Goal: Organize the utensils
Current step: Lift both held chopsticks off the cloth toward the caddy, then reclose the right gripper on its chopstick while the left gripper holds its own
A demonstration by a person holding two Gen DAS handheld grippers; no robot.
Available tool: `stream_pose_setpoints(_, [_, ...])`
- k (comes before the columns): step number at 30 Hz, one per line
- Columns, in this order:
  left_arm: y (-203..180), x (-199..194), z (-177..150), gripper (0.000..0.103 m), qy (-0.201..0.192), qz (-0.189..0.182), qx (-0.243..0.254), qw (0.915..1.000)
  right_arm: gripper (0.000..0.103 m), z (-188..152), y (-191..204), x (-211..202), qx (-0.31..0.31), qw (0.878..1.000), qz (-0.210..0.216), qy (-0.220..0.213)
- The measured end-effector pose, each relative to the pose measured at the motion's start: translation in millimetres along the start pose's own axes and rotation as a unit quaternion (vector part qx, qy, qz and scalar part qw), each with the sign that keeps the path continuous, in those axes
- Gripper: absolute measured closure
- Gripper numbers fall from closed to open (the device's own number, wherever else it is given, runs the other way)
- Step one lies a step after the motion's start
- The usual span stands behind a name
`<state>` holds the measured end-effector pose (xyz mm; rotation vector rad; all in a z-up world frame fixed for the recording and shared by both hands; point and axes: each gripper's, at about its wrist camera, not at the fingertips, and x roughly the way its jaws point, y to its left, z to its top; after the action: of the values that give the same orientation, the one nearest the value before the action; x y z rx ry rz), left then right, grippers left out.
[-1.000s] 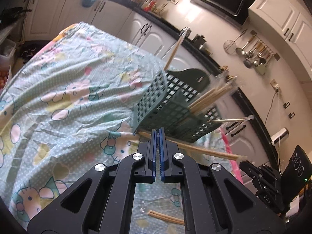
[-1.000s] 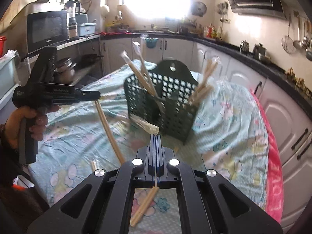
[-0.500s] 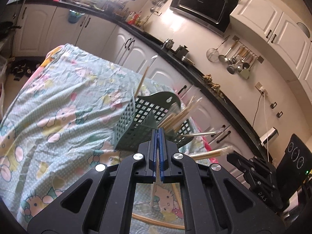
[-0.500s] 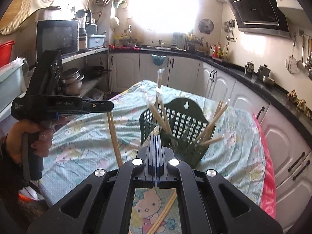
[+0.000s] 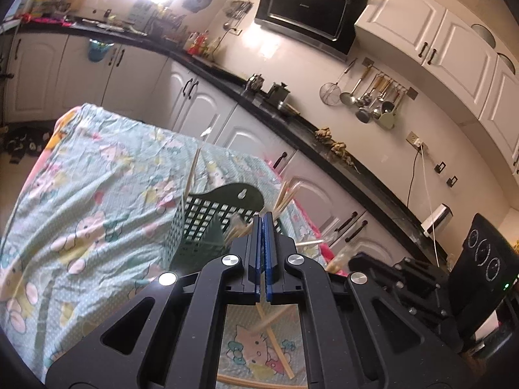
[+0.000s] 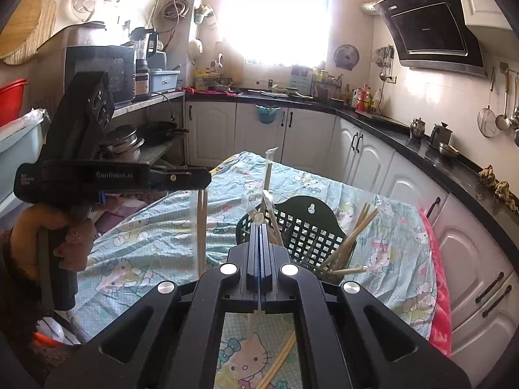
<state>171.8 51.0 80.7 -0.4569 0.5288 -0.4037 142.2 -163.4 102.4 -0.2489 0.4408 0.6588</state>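
While the left gripper point(image 6: 202, 175) hangs above the cloth-covered surface point(image 6: 155, 236), its fingers clench a wrapped chopstick pair point(image 6: 201, 227) that points straight down. Right of it stands the basket point(image 6: 308, 227), holding more chopsticks point(image 6: 353, 233). Nearer the camera, the right gripper point(image 6: 260, 227) has its fingers pinched on another wrapped pair point(image 6: 282, 356), slanting toward the cloth.

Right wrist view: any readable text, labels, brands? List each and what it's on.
"GenRobot.AI": white print on the side of the left gripper.
Small white lines at that gripper's rear end: too blurred to read.
Brand mark on the range hood: too small to read.
Bottle labels on the counter: unreadable.
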Motion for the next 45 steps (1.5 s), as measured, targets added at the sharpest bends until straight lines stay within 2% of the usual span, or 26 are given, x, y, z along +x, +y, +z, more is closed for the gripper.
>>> stream_pose_setpoints(8, [-14.2,-12.1,21.9,0.103,-0.018,-0.009,0.017,0.9997,0.103,9.3,-6.0,-6.5,0.002,1.0,-0.005,-0.008])
stream_pose_setpoints(12, [-18.0,-18.0,28.9,0.103,-0.026,-0.008,0.024,0.9993,0.102,2.3,-6.1,8.3,-0.001,1.0,0.005,0.021])
stream_pose_setpoints(14, [-19.0,-21.7,32.5,0.103,-0.03,-0.004,0.03,0.9991,0.102,-7.2,-4.5,23.6,-0.004,0.999,0.025,0.046])
stream_pose_setpoints(16, [-18.1,-25.4,35.3,0.103,-0.032,-0.001,0.031,0.999,0.102,-17.8,-2.2,38.0,-0.002,0.998,0.023,0.067])
stream_pose_setpoints(23, [-4.2,-36.8,51.9,0.103,-0.051,0.033,0.035,0.9976,0.102,-50.1,18.3,96.7,-0.001,0.987,0.068,0.145])
stream_pose_setpoints(25, [1.2,-40.1,56.5,0.103,-0.055,0.04,0.034,0.9971,0.095,-56.0,27.9,117.2,-0.001,0.984,0.079,0.161])
stream_pose_setpoints(27, [8.3,-44.1,60.9,0.103,-0.059,0.048,0.032,0.9966,0.078,-60.4,34.1,135.5,-0.002,0.981,0.084,0.173])
stream_pose_setpoints(32, [22.0,-52.8,69.0,0.103,-0.065,0.065,0.035,0.9951,0.077,-59.0,52.6,182.2,-0.011,0.978,0.082,0.193])
stream_pose_setpoints(38, [35.8,-61.1,77.9,0.103,-0.069,0.074,0.034,0.9943,0.071,-57.8,65.3,230.6,-0.025,0.97,0.079,0.23])
stream_pose_setpoints(44, [41.2,-60.9,89.0,0.103,-0.069,0.077,0.04,0.9938,0.071,-63.1,65.5,266.5,-0.025,0.961,0.069,0.268])
stream_pose_setpoints(45, [40.7,-60.3,90.7,0.103,-0.069,0.077,0.041,0.9938,0.074,-63.6,64.4,267.3,-0.025,0.96,0.07,0.27])
